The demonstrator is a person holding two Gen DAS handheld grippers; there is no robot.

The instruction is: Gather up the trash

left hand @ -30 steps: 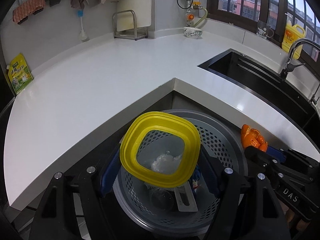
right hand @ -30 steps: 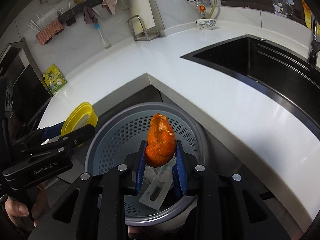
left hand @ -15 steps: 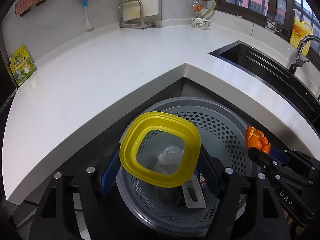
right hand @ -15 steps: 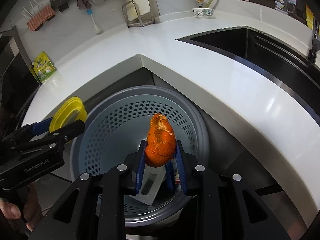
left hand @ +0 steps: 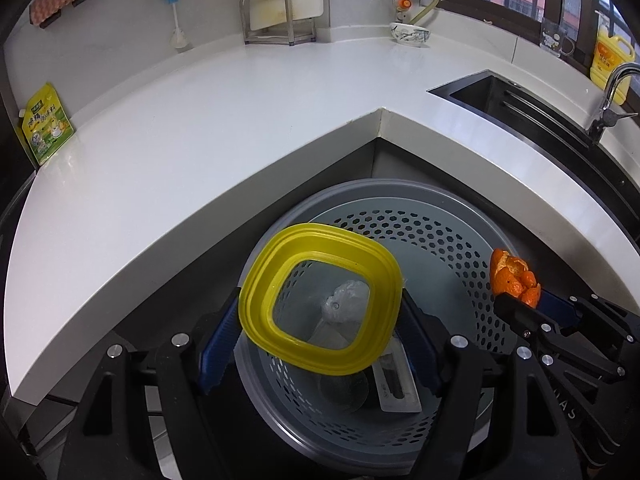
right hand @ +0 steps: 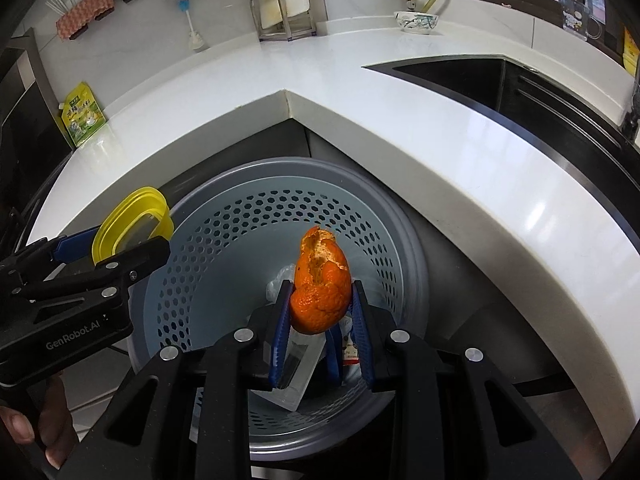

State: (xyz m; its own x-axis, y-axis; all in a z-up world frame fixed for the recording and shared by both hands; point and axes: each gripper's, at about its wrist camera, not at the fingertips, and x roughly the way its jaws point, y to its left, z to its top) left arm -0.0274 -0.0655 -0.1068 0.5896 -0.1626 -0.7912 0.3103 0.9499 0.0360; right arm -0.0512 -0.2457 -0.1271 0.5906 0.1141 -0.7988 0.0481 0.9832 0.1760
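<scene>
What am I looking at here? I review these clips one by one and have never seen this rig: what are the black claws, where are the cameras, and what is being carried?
There is no robot arm. A person holds two handheld clamps, each with a fisheye camera looking along its two fingers.

The left camera view shows the left gripper closed on a yellow lid with a clear centre. The right camera view shows the right gripper closed on an orange peel. Each clamp also appears at the edge of the other's view.

Both hang over a grey perforated bin set below the corner of a white counter. The bin already holds a crumpled clear bag and a flat packet. A sink lies to the right.
</scene>
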